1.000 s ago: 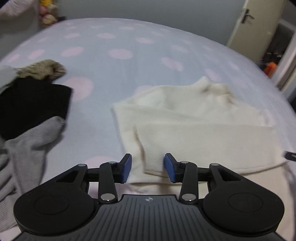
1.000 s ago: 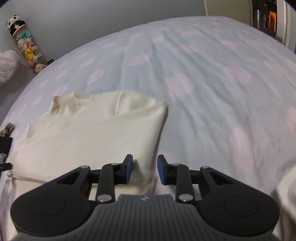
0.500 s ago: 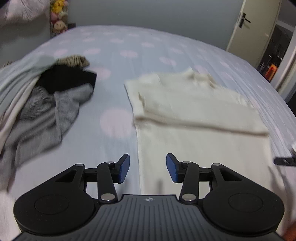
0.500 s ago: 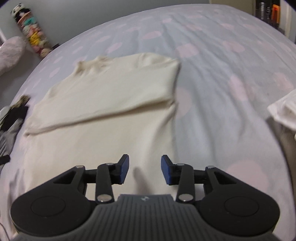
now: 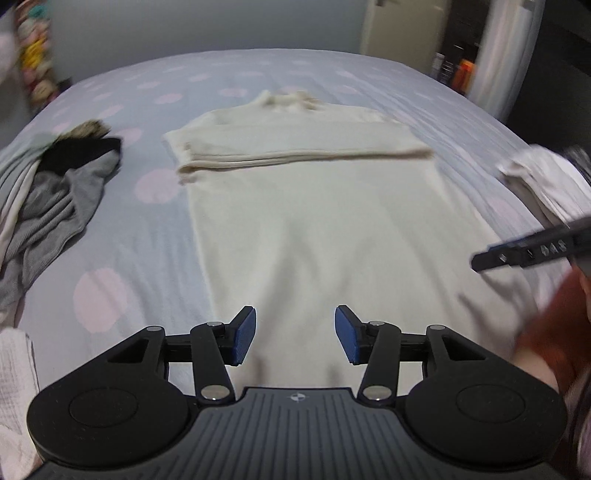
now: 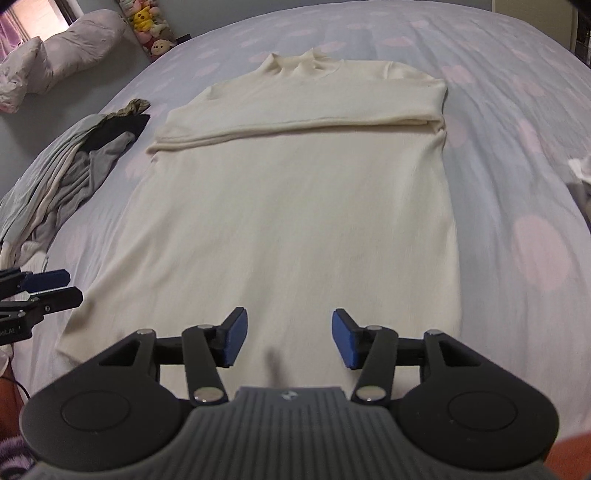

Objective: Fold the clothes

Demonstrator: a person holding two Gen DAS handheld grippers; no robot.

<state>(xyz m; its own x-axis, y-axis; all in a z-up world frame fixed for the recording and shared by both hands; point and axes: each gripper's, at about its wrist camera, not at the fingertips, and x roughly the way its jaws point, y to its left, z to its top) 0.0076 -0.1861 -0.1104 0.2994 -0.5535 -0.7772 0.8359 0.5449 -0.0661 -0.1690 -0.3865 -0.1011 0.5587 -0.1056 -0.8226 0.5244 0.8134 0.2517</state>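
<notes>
A cream turtleneck sweater (image 6: 295, 206) lies flat on the bed (image 6: 517, 110), collar at twelve o'clock and hem toward six, where both grippers hang over it. Its sleeves are folded across the chest in a band running from nine to three o'clock, just below the collar.

The left gripper (image 5: 294, 341) hovers above the hem end with its blue pads (image 5: 243, 338) apart; its jaws have just been opening, and nothing sits between them but the cloth lying underneath. The right gripper (image 6: 287, 341) is in much the same pose, jaws apart and just opened wider, nothing gripped. Whether either pair of fingertips touches the sweater I cannot tell.

In the left wrist view the right gripper's finger pokes in at three o'clock, beside a blurred reddish sleeve (image 5: 550, 325). In the right wrist view the left gripper shows at nine o'clock, just off the sweater's edge.

At ten o'clock from the sweater lies a heap of unfolded clothes (image 6: 74, 166), grey, black and pale, apart from it. A white folded item (image 5: 543, 181) rests at about two o'clock on the bed's edge. A pink pillow (image 6: 62, 48) and a column of plush toys (image 6: 151, 26) stand at eleven o'clock by the wall.
</notes>
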